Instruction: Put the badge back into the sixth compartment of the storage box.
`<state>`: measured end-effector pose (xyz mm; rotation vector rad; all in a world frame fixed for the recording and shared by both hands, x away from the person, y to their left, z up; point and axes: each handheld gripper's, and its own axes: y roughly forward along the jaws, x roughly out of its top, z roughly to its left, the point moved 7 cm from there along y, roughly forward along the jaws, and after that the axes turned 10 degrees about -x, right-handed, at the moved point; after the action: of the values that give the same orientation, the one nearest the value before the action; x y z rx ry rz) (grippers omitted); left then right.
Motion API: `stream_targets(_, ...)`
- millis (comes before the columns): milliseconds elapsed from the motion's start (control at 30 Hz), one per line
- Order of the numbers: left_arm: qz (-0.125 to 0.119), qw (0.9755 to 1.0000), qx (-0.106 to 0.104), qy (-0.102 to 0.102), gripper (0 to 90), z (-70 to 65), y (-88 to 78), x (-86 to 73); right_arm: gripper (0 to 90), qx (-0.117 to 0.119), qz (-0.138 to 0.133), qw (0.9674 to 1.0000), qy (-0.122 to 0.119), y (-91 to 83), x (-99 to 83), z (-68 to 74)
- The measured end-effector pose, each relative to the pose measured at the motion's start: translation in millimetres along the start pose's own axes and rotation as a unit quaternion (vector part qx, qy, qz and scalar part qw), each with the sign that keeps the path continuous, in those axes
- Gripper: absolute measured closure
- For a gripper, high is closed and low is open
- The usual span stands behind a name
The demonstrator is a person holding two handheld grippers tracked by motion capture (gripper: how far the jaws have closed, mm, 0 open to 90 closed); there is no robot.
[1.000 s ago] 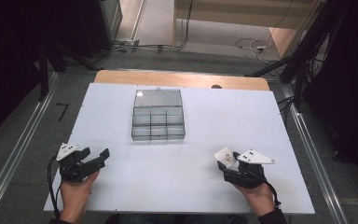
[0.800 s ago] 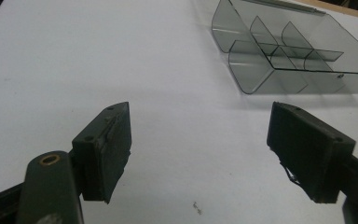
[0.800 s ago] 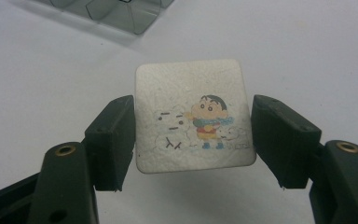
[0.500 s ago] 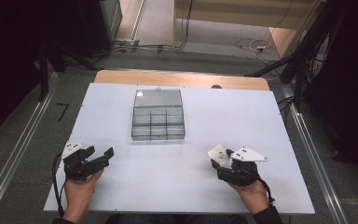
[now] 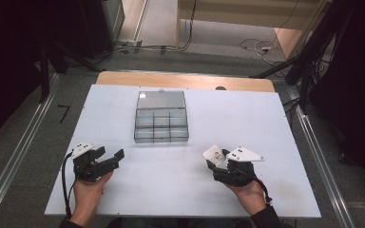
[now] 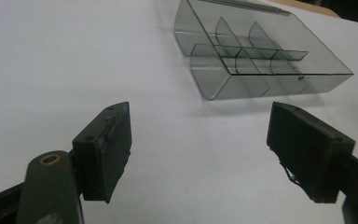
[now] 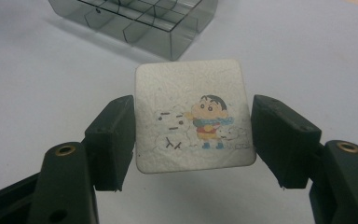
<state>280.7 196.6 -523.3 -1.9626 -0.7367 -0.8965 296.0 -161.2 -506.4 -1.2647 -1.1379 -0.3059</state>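
Observation:
A clear grey compartment box [image 5: 161, 122] stands at mid-table with its lid folded back; it also appears far off in both gripper views [image 6: 261, 60] [image 7: 140, 18]. My right gripper [image 5: 217, 160] [image 7: 193, 135] is at the front right, shut on a small white square card [image 5: 213, 152] [image 7: 191, 88]. The card bears a cartoon child in a red top, and each jaw presses one side edge of it. At the front left, my left gripper [image 5: 109, 156] [image 6: 198, 140] is open with nothing between its jaws and points toward the box.
The white table [image 5: 247, 114] has a wooden strip [image 5: 180, 78] along its far edge. Metal rails [image 5: 19, 156] run along both sides, and cables [image 5: 256, 46] lie on the floor beyond.
My right gripper has moved a little to the left with the card in it. My left gripper has shifted slightly to the right.

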Motion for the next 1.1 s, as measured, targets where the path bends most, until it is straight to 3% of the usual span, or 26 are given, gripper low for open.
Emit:
stream_targets(533, 0.007, 0.9994, -0.034, 0.008, 23.2, -25.1, 16.0, 5.1, 31.1, 0.007, -0.013, 0.9999, -0.009, 6.5, 12.6, 13.0)
stream_targets(1100, 0.016, 0.9981, -0.057, 0.016, 25.0, -41.0, 26.1, 7.0, 31.1, 0.012, -0.022, 0.9996, -0.016, 12.8, 22.4, 24.7)
